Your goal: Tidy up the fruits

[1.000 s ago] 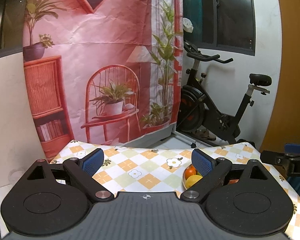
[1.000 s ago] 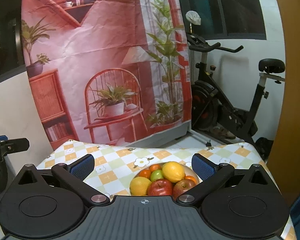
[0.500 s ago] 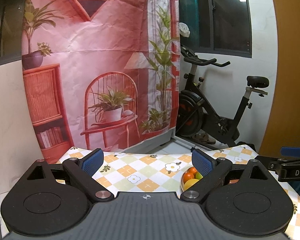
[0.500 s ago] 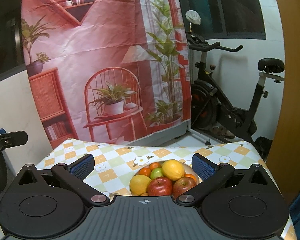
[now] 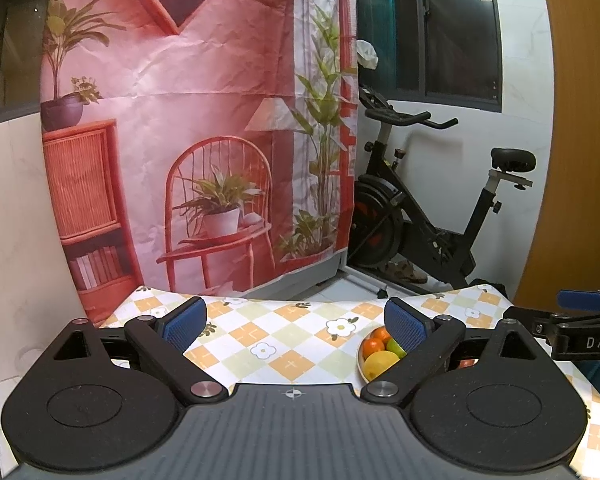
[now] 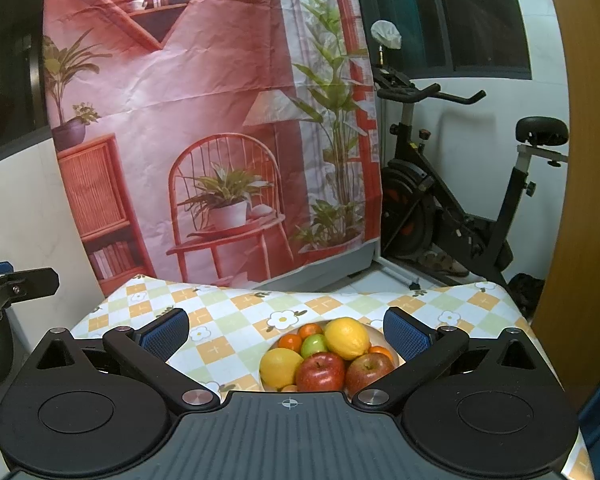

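Note:
A bowl piled with fruit sits on the checked tablecloth. In the right wrist view I see two red apples, two lemons, a green fruit and small oranges. My right gripper hovers open just in front of the bowl, nothing between its fingers. In the left wrist view the bowl's fruit lies at the right, partly behind the right finger. My left gripper is open and holds nothing, over bare cloth left of the bowl.
A printed backdrop hangs behind the table's far edge. An exercise bike stands on the floor at the back right. The other gripper shows at the right edge of the left wrist view, and at the left edge of the right wrist view.
Both views have tilted slightly upward, so the table and bowl sit lower in frame. Both grippers stay open; the fruit has not moved.

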{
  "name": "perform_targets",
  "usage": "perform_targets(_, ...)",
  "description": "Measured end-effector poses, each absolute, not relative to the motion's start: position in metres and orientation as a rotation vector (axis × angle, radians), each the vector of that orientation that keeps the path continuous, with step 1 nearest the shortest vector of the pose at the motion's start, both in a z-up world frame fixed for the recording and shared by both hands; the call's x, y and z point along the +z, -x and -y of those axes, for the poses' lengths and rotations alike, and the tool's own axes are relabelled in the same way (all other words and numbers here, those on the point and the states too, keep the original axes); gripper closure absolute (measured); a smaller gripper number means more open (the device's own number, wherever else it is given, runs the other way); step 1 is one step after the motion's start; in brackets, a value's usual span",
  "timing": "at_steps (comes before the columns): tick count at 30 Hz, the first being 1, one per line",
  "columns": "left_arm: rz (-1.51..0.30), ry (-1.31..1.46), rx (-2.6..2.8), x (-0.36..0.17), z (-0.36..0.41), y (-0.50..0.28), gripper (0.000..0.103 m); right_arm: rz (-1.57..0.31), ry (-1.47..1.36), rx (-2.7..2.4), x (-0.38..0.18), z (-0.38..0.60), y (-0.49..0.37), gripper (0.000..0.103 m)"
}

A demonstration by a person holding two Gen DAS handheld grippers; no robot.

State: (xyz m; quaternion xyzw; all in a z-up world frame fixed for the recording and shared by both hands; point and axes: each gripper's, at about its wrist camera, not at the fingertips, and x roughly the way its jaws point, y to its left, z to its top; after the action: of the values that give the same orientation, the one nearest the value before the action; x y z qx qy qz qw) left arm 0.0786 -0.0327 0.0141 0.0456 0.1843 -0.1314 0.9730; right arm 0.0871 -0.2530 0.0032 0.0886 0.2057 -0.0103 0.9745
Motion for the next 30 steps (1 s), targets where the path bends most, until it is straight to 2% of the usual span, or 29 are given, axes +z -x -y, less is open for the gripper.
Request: perform_targets(30, -0.391, -0.088, -0.271, 0.0113, 0.0314, -0.0815, 0.006, -0.417, -0.178, -0.021, 0.0038, 0.2521, -0.0877, 0.000)
